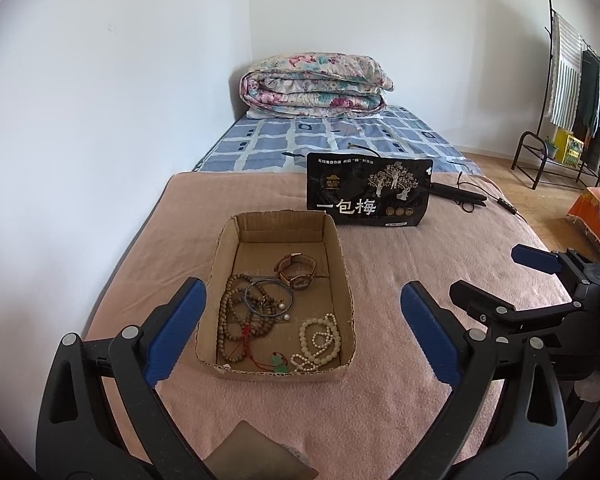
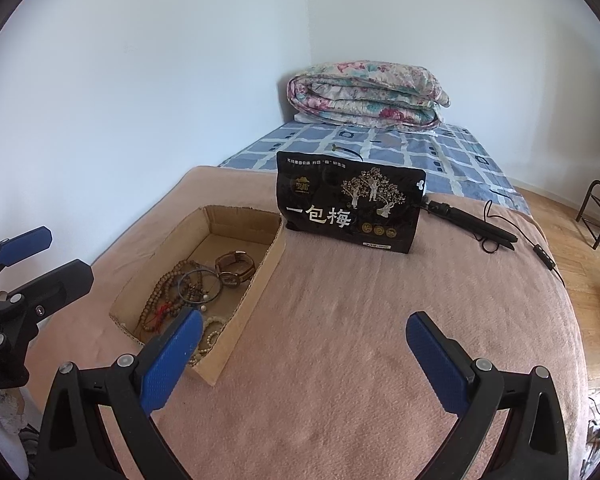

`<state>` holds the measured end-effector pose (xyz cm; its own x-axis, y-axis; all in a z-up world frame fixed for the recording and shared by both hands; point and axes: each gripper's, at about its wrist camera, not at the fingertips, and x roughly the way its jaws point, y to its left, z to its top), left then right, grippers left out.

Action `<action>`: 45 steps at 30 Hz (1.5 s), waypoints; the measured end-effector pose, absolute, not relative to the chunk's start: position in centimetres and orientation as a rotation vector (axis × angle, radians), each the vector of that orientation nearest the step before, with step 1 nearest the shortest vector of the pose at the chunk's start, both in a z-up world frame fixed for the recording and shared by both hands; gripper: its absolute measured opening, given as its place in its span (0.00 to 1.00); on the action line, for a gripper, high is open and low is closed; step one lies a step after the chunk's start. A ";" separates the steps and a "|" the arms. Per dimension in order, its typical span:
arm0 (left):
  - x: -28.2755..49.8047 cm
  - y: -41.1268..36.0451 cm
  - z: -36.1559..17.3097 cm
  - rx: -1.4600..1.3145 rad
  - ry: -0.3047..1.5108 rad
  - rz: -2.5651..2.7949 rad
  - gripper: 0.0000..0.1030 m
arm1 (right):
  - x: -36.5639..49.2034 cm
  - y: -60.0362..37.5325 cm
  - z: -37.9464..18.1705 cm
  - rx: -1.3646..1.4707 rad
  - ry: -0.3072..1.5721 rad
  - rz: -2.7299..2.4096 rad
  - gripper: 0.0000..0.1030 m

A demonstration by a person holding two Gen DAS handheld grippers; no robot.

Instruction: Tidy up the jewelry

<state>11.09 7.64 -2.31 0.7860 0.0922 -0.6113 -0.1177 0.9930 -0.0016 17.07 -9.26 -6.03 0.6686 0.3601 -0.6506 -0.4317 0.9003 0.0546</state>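
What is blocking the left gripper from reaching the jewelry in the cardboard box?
Nothing visible. The left gripper is open above the open-topped cardboard box; the watch and bead strands lie uncovered.

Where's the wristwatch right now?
The wristwatch lies inside the cardboard box, toward its far end in the left wrist view, just beyond the dark bangle.

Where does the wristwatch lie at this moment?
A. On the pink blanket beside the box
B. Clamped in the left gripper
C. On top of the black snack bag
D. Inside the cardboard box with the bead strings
D: the wristwatch rests on the floor of the cardboard box, just behind the brown bead strings; both grippers are open and empty.
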 end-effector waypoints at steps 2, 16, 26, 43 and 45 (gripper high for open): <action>11.1 7.7 -2.3 -0.040 0.657 0.113 0.97 | 17.1 -9.2 -6.0 -0.106 0.711 0.447 1.00; 11.0 7.7 -2.2 -0.042 0.657 0.111 0.97 | 17.2 -9.1 -6.4 -0.105 0.721 0.452 1.00; 11.0 7.7 -2.2 -0.042 0.656 0.112 0.97 | 17.3 -9.2 -6.7 -0.101 0.733 0.454 1.00; 11.0 7.3 -2.0 -0.025 0.644 0.131 0.97 | 17.3 -9.0 -7.1 -0.108 0.744 0.455 1.00; 11.1 7.3 -1.9 -0.030 0.646 0.135 0.97 | 17.3 -9.0 -7.1 -0.107 0.745 0.454 1.00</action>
<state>11.06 7.28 -1.92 0.7903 0.1163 -0.6016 -0.1352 0.9907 0.0140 17.28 -8.99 -7.11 0.6432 0.3609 -0.6753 -0.4353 0.8979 0.0653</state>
